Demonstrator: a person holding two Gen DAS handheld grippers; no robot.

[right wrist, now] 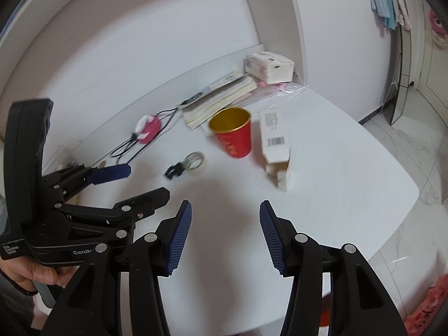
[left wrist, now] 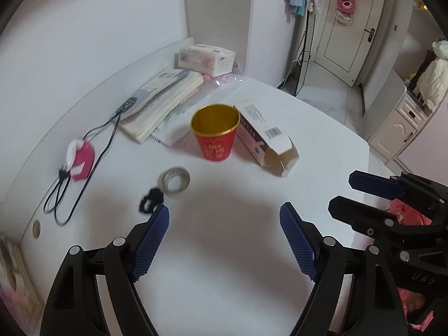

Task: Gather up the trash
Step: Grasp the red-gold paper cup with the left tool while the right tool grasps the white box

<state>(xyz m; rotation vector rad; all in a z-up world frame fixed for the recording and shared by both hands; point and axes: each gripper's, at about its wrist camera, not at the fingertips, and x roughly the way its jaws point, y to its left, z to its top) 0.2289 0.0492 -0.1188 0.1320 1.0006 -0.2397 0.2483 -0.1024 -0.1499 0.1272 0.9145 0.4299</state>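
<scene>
Both grippers hang over the bare near part of the white table (left wrist: pixel 322 128), nothing in either. Left gripper (left wrist: pixel 224 219) has its blue pads spread wide, empty, touching nothing. Right gripper (right wrist: pixel 225 215) stands about half spread, also empty, pads clear of the tabletop.

Likely trash sits further in: red paper cup (left wrist: pixel 215 137) upright with a gold lining, and an opened carton (left wrist: pixel 264 137) lying on its side just right of it, close but maybe not touching, blur makes it hard to say. Tape roll (left wrist: pixel 175 180) and a small black clip-like thing (left wrist: pixel 151 199) lie nearer the left gripper. Books (left wrist: pixel 165 98), tissue pack (left wrist: pixel 205 57), cable (left wrist: pixel 84 168) and a pink-white item (left wrist: pixel 81 158) sit at the back and left, probably not trash.

Risks, my read:
- cup is light and empty, a pad nudging the rim tips it or shoves it into the carton
- carton's open flaps are flimsy, a pinch there crushes or slips
- the two grippers sit close side by side, going for neighbouring items at once could knock them together
- left one could catch the cable or tape on its way in
</scene>
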